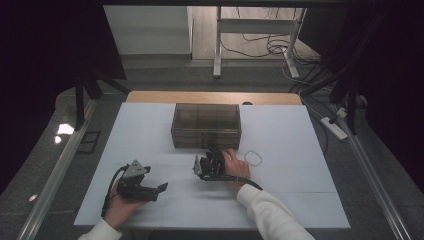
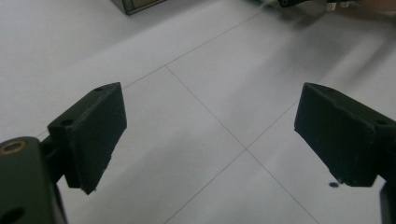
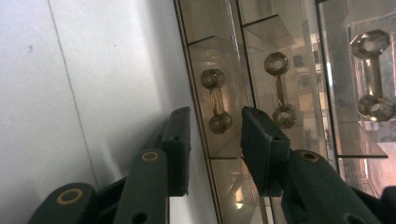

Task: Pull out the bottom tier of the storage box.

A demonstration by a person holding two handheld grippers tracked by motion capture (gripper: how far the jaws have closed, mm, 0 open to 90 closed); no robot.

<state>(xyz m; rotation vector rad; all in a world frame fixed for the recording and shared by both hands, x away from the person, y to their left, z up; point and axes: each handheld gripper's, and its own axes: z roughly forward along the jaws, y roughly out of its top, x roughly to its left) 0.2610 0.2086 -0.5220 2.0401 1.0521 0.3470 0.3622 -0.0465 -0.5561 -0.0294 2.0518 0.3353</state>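
A white sleeve [image 1: 272, 212] reaches in from the near edge of the worktop [image 1: 150, 120], ending in the hand that holds the right claw [image 1: 214, 152] up to the front of a smoky, see-through drawer box [image 1: 206, 125]. In the right gripper view the claw [image 3: 215, 130] is turned on its side, its two black jaws parted a little on either side of a faceted, dumbbell-shaped drawer handle [image 3: 214, 101], with a gap showing on both sides (no contact can be made out). A second handle [image 3: 279, 90] sits on the next drawer front along, just past the far jaw, and a third handle [image 3: 372, 74] shows further off in that view.

The drawer box stands toward the back middle of the white-covered worktop, its front facing the person. A thin white ring [image 1: 253, 158] lies flat on the surface just to the right of the right hand.

The left claw [image 1: 161, 189] rests low near the front left of the worktop, well apart from the box, a grey three-cornered plate [image 1: 135, 169] on top and a black cable [image 1: 111, 187] looping back beside the left hand [image 1: 119, 210]. In the left gripper view its jaws stand spread wide over bare white surface, the claw [image 2: 210, 140] holding nothing.
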